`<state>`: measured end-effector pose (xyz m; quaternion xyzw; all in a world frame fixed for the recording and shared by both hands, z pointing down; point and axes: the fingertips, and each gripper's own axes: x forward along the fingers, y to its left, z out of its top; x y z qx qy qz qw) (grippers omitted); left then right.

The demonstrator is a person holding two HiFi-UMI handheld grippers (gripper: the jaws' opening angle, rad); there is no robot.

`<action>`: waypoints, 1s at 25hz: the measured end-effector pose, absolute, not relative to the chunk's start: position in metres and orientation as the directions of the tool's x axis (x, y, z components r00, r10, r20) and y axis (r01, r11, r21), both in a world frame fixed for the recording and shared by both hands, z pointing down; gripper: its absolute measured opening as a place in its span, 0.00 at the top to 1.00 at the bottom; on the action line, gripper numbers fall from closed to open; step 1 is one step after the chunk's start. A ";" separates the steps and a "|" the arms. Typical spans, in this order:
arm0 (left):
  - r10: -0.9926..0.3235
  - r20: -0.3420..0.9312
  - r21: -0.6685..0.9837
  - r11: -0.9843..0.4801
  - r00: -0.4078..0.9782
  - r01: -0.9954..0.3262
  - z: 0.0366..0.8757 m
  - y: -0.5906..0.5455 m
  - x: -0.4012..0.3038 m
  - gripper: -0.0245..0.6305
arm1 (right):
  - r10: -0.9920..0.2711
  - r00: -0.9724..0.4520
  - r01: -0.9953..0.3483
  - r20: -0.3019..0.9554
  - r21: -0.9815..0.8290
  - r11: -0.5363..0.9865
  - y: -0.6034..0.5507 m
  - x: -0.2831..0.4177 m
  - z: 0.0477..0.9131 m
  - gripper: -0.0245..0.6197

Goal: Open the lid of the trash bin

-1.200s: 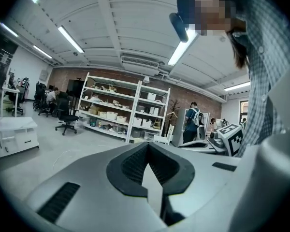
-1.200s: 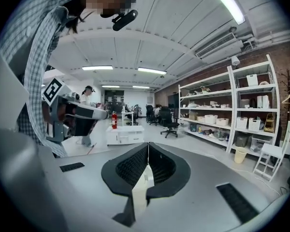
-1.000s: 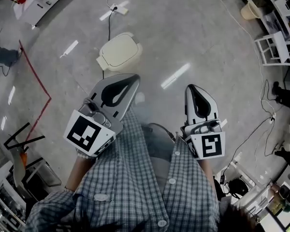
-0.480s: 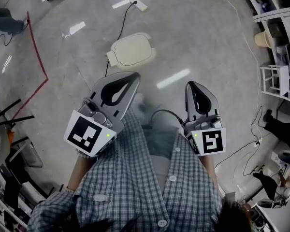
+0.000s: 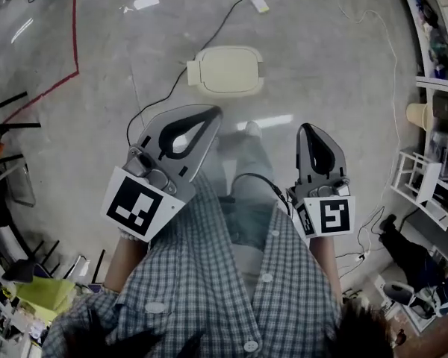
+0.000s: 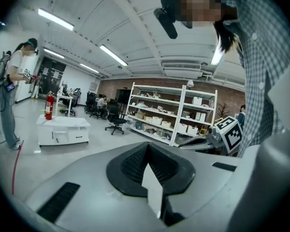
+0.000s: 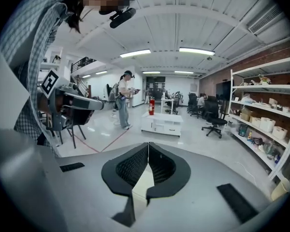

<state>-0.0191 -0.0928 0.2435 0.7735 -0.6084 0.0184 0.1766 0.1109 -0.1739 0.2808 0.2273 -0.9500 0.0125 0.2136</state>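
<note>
The trash bin (image 5: pixel 225 71) stands on the grey floor ahead of me, seen from above, its cream lid lying flat and closed. Both grippers are held up near my chest, well short of the bin and touching nothing. My left gripper (image 5: pixel 212 112) is shut and points toward the bin's left side. My right gripper (image 5: pixel 311 128) is shut and sits further right. In the left gripper view the left gripper (image 6: pixel 147 147) has its jaws together with nothing between them; in the right gripper view so does the right gripper (image 7: pixel 148 145). The bin does not show in either gripper view.
A black cable (image 5: pixel 209 32) runs from a power strip (image 5: pixel 256 1) past the bin. Red floor tape (image 5: pixel 69 43) marks the left. Shelves (image 5: pixel 435 88) line the right side. A person (image 6: pixel 13 93) stands near a white cabinet (image 6: pixel 64 129).
The head view has swung, so the bin now sits nearer the centre and further right. Both grippers stay shut and in the same place before my chest.
</note>
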 end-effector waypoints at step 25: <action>-0.915 0.392 0.321 0.040 0.095 -0.946 0.353 -0.136 0.021 0.96 | -0.103 -0.812 -0.135 0.575 -0.014 0.991 -0.249 0.087 0.440 0.93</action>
